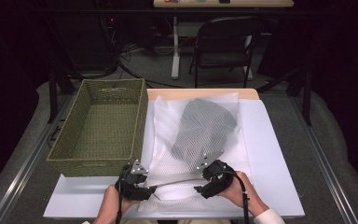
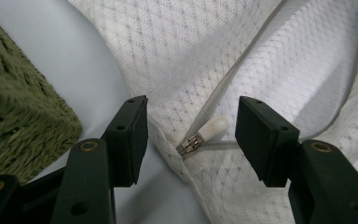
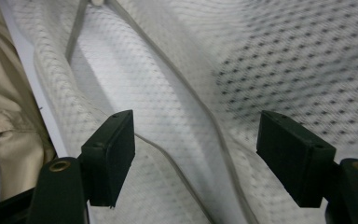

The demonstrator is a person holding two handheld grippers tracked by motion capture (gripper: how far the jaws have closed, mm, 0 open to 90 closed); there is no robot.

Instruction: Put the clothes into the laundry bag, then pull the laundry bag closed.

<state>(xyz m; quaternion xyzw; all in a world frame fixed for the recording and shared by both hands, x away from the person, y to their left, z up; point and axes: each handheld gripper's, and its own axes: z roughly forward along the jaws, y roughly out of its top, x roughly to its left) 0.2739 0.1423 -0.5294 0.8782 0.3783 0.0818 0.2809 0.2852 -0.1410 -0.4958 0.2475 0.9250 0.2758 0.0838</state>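
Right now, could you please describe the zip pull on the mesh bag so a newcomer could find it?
On the white table, find the white mesh bag beside the green woven basket. At its near left corner, between the left tongs, lies the zip pull: a small white tab on a metal slider.

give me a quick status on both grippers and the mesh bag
Left gripper open, zipper pull loose between its jaws. Right gripper open over the mesh bag, gripping nothing. Bag flat on table, dark garment inside. Wicker basket alongside, nothing blocking.
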